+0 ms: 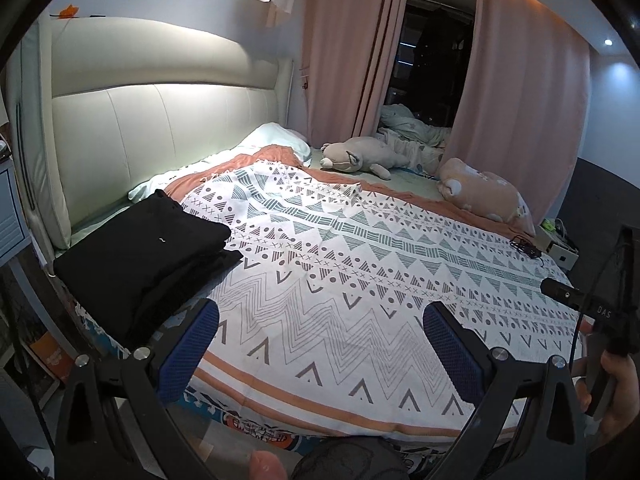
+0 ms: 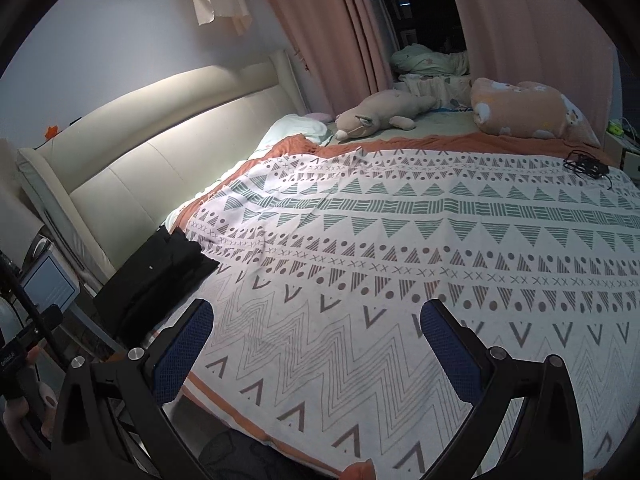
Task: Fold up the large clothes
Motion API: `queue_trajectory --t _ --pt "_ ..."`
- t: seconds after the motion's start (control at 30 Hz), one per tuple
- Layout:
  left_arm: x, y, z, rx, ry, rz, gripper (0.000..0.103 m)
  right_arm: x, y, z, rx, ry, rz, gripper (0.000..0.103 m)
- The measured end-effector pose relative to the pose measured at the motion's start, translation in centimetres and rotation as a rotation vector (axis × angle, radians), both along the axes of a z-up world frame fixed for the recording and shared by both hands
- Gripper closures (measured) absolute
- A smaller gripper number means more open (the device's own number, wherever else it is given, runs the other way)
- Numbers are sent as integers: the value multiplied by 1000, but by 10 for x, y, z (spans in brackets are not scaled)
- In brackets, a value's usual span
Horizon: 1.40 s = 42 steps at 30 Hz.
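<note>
We read only one clear marking — the letters "DAS" in pale print on the black handle of the right gripper (image 1: 608,316), seen at the right edge of the left wrist view. Print on the bed's side panel (image 1: 256,432) is there too — too blurred to read.

Folded garment (image 1: 144,252) lies on the bed's near left corner, atop the patterned blanket (image 1: 360,280), before the headboard (image 1: 152,120). Behind the blanket: plush toy (image 1: 356,156) left, cushion (image 1: 480,192) right. Cable bundle (image 1: 526,247) rests at the blanket's right edge. Curtains (image 1: 348,48) hang behind.
</note>
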<state>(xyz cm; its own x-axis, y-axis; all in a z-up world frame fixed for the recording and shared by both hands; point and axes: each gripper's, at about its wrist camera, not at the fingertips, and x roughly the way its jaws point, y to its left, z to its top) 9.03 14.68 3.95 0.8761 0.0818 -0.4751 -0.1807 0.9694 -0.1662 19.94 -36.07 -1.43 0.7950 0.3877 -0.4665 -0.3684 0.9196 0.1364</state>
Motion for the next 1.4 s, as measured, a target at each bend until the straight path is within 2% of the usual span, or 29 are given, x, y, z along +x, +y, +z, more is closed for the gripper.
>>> queue_trajectory --t 0.33,0.57,0.77,1.1,1.4 --pt "-60 -48 4 70 -59 -65 0 -87 -38 -13 3 -49 -42 0" --pt "-101 -67 -1 108 -90 -64 0 -140 -48 -25 -30 -100 -61 0" --pt "-131 -76 -12 108 -107 -63 0 -182 -54 -41 -39 -152 -51 0" --pt "-165 -95 -27 127 -119 -96 0 -222 -68 -75 -57 -155 -67 0" --pt "-179 -100 -33 118 -137 -98 0 -240 -71 -76 -61 -165 -77 0"
